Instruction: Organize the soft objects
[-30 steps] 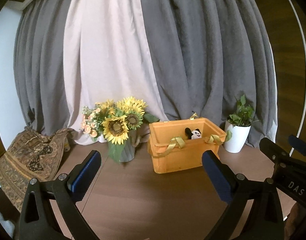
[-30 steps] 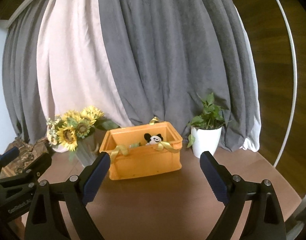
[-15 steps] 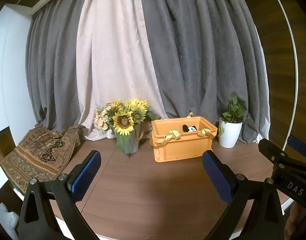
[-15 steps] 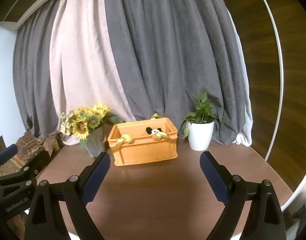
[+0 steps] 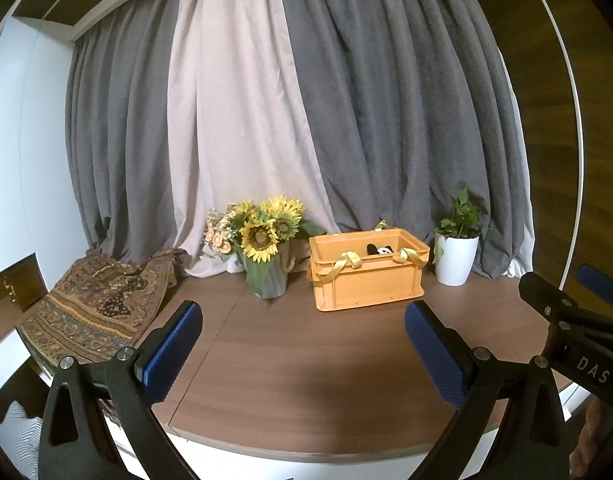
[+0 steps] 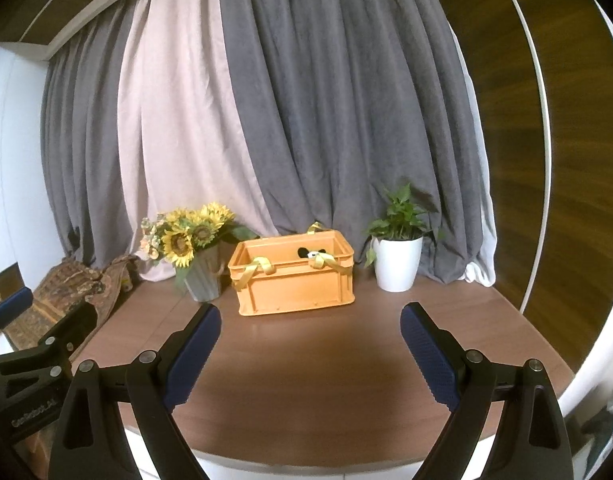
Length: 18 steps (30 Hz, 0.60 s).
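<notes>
1. Plastic forms the orange crate [image 5: 368, 284], a ribbed rectangular box that stands on the brown wood-grain desk [image 5: 306, 360] near the back, in front of the pleated grey and cream curtains [image 5: 266, 120].
2. A plush panda [image 5: 380, 249], black and white, lies inside the crate toward its back wall; only its head shows above the rim.
3. Glossy yellow ribbon [image 5: 348, 261] hangs in loops over the crate's front rim.
4. Sunflowers [image 5: 262, 236] fill a fluted grey vase just left of the crate, and a leafy plant in a smooth white pot [image 5: 456, 264] stands just right of it.
5. A patterned woven cloth [image 5: 94, 312] drapes over the desk's left edge.
6. The left tool [image 5: 302, 348] hovers over the near desk, its dimpled blue pads spread wide and holding nothing.
7. The right tool [image 6: 310, 348] is likewise spread wide and empty, well apart from the crate.
</notes>
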Tool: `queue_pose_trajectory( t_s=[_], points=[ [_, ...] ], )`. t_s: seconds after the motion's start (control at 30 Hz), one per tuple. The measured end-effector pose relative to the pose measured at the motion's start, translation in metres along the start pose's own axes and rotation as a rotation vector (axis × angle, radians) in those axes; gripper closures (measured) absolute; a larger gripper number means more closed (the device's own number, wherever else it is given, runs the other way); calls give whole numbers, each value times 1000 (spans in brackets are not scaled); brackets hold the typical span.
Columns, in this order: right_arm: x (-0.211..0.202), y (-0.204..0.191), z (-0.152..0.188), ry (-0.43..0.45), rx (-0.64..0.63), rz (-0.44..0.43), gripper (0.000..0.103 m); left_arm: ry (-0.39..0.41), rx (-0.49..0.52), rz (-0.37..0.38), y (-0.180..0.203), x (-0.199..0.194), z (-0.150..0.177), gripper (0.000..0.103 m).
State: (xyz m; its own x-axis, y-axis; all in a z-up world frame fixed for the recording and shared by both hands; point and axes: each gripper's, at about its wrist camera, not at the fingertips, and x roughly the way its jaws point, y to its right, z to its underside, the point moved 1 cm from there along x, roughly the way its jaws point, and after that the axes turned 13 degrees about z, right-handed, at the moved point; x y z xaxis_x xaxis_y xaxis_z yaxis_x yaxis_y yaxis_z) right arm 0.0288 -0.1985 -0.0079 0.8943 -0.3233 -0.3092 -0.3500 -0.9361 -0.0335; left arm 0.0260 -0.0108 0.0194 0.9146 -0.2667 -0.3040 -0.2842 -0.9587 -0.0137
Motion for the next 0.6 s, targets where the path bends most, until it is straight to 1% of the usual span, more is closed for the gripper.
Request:
queue_pose_trajectory(
  t_s=[0.23, 0.6],
  points=[
    [-18, 7, 3, 15, -2, 4, 10, 11, 5, -6, 4, -18, 4, 0],
    [-37, 9, 7, 28, 0, -4, 10, 24, 4, -7, 5, -36, 6, 0]
  ],
)
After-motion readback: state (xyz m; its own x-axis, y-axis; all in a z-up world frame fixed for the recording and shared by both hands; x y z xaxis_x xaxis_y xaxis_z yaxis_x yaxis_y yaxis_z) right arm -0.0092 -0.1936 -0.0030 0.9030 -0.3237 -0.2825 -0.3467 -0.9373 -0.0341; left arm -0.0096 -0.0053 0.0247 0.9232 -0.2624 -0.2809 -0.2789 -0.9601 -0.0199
